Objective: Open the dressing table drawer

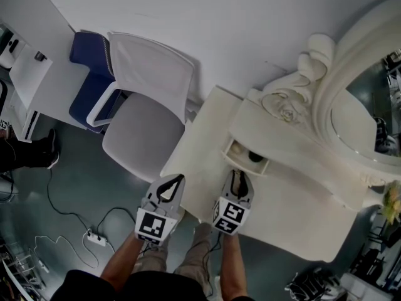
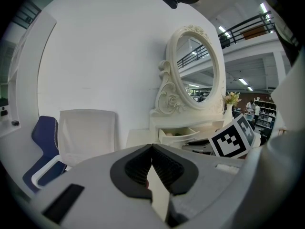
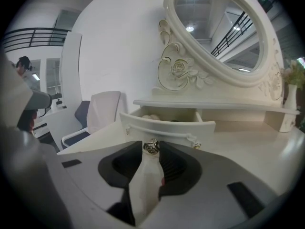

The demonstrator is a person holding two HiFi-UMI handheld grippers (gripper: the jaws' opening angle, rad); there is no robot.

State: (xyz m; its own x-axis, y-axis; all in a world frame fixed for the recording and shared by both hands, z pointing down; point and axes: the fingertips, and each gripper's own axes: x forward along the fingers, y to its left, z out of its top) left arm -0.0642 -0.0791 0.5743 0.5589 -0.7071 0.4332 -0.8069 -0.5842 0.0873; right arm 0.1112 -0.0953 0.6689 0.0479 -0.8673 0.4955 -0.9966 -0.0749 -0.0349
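The cream dressing table [image 1: 294, 212] has a small drawer [image 1: 245, 162] under its mirror shelf, pulled out with dark and pale items inside. My right gripper [image 1: 238, 175] is at the drawer's front. In the right gripper view the curved drawer front [image 3: 167, 130] stands out from the shelf, and the right gripper [image 3: 151, 149] is shut on the metal rose-shaped knob [image 3: 151, 146] at its tips. My left gripper [image 1: 175, 180] hovers over the table's left part, shut and holding nothing. The left gripper view shows its tips [image 2: 152, 148] meeting, with the open drawer [image 2: 178, 136] further off.
A white chair [image 1: 147, 115] stands left of the table, a blue chair [image 1: 91, 80] behind it. An oval mirror [image 1: 369, 105] in a carved frame rises at the table's back. A flower vase [image 1: 391, 202] sits at the right. Cables and a power strip [image 1: 97, 237] lie on the floor.
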